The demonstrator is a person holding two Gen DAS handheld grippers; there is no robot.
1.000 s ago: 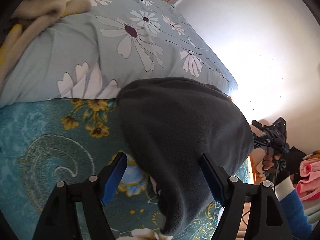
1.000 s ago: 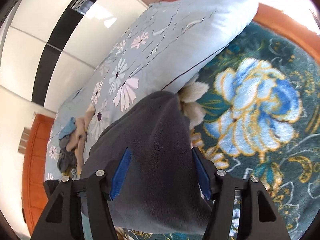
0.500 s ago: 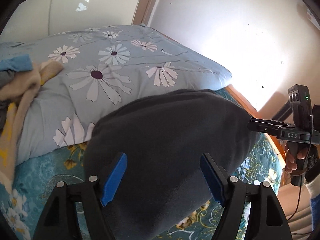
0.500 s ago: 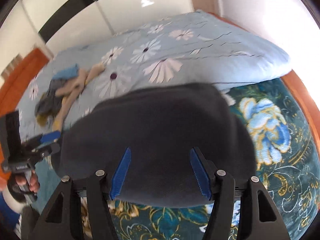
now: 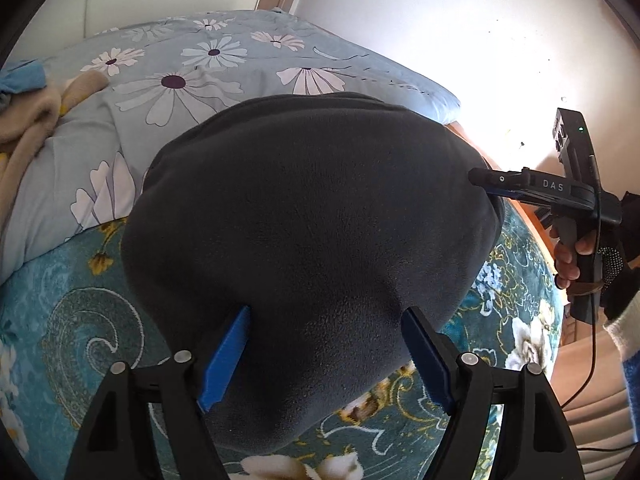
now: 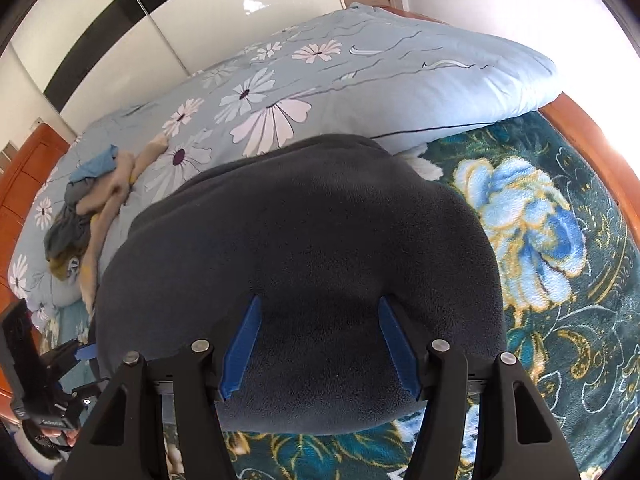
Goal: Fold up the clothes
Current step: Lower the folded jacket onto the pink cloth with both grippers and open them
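Left wrist: left gripper (image 5: 326, 354) fingers spread wide, dark grey fleece garment (image 5: 312, 240) draped between them above the teal floral blanket (image 5: 72, 304); right gripper (image 5: 486, 182) pinches the fleece's far edge. Right wrist: right gripper (image 6: 318, 348) fingers apart around the fleece (image 6: 304, 264), floral duvet (image 6: 360, 80) behind, left gripper (image 6: 82, 354) at its left edge, grip unclear

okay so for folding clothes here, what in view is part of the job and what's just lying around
Part of the job:
dark grey fleece garment
left gripper
right gripper

Just lying about:
pile of clothes on the floral duvet
teal flowered blanket
wardrobe doors
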